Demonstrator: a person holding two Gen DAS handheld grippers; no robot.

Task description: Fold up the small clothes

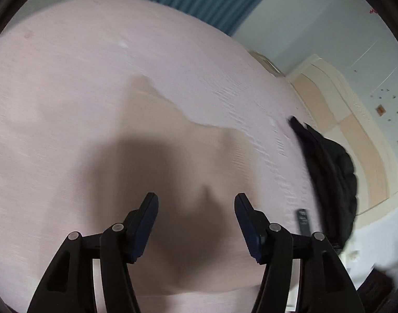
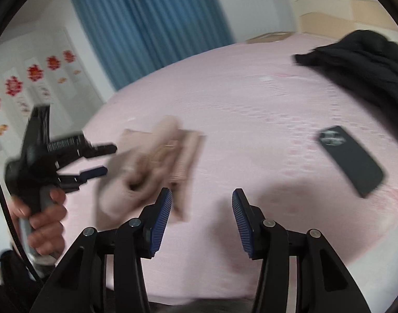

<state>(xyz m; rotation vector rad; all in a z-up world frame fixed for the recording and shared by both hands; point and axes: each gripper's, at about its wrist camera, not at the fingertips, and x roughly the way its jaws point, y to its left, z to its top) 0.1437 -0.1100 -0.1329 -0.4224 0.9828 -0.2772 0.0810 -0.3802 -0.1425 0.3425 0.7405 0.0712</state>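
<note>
1. Left hand-held gripper [image 1: 196,203] gapes wide, empty, over the beige garment [image 1: 188,140], likely seeking an edge.
2. Right hand-held gripper [image 2: 201,200] also wide, empty, just beside it.
3. Garment lies crumpled on the bed [image 2: 251,104]; phone [image 2: 351,160] and black clothing [image 2: 360,60] sit apart, clear of folding.

We see a wide bed covered in a pale pink textured sheet [image 2: 251,99]. On it lie a crumpled beige garment [image 2: 157,161] at the left, a flat black smartphone [image 2: 351,160] to the right, and a bunched black cloth [image 2: 360,60] at the far right.
</note>
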